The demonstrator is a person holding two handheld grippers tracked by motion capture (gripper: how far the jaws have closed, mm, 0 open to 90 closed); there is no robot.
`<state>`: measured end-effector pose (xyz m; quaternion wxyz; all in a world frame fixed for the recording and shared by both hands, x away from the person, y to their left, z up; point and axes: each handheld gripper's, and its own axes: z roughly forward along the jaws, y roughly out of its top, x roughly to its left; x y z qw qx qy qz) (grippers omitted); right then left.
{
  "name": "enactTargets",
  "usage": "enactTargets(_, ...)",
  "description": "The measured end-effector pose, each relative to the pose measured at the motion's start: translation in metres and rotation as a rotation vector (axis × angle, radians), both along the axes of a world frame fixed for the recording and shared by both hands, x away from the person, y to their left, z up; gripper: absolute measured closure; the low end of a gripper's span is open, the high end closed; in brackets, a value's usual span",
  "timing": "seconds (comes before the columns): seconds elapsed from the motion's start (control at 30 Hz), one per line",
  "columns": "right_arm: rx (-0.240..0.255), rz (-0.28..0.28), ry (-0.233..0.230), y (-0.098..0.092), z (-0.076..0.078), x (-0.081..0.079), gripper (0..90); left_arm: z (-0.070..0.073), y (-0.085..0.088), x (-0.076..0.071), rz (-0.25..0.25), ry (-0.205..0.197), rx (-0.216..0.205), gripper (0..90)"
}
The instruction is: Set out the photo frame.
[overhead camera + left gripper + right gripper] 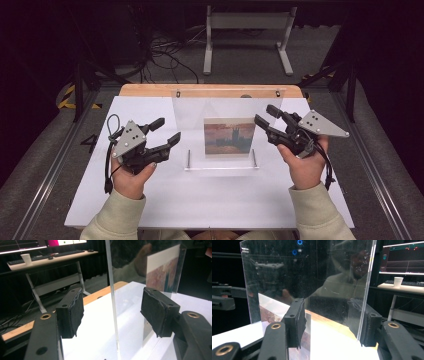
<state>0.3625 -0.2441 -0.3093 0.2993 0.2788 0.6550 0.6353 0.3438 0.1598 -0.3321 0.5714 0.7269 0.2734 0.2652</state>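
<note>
White tabletop [165, 200] carries an upright clear acrylic frame [220, 107] at its centre, a printed picture [229, 136] inside. Left tongs [166, 132] and right tongs [264, 117] straddle its side edges, released, pads clear of the pane. Uneven clamping could probably tip or twist the frame. Open room lies all around.
</note>
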Motion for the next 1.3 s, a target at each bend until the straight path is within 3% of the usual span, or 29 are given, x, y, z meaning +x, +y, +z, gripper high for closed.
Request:
enactTargets(0.2, -0.004, -0.02, 0.039, 0.002, 0.003, 0.014, 46.0, -0.011, 0.003, 0.008, 0.007, 0.055, 0.028, 33.3)
enactTargets(0.43, -0.004, -0.04, 0.077, 0.003, 0.004, 0.031, 44.1, -0.019, 0.008, 0.011, 0.014, 0.086, 0.059, 32.0)
enactTargets(0.63, 0.01, -0.048, 0.105, 0.005, 0.005, 0.035, 43.3, -0.027, 0.012, 0.013, 0.011, 0.114, 0.041, 31.9)
enactTargets(0.8, -0.001, -0.053, 0.106, 0.004, 0.005, 0.03, 42.9, -0.032, 0.016, 0.013, 0.011, 0.13, 0.05, 31.5)
enactTargets(0.93, -0.058, -0.08, 0.082, 0.001, 0.004, 0.022, 32.4, -0.036, 0.019, 0.011, 0.002, 0.137, 0.062, 29.4)
enactTargets(1.03, -0.066, -0.085, 0.074, -0.005, 0.003, 0.017, 29.4, -0.038, 0.021, 0.009, -0.003, 0.143, 0.061, 27.4)
enactTargets(1.3, -0.091, -0.106, 0.112, -0.041, -0.005, -0.013, 24.0, -0.047, 0.036, -0.003, 0.001, 0.16, 0.08, 22.9)
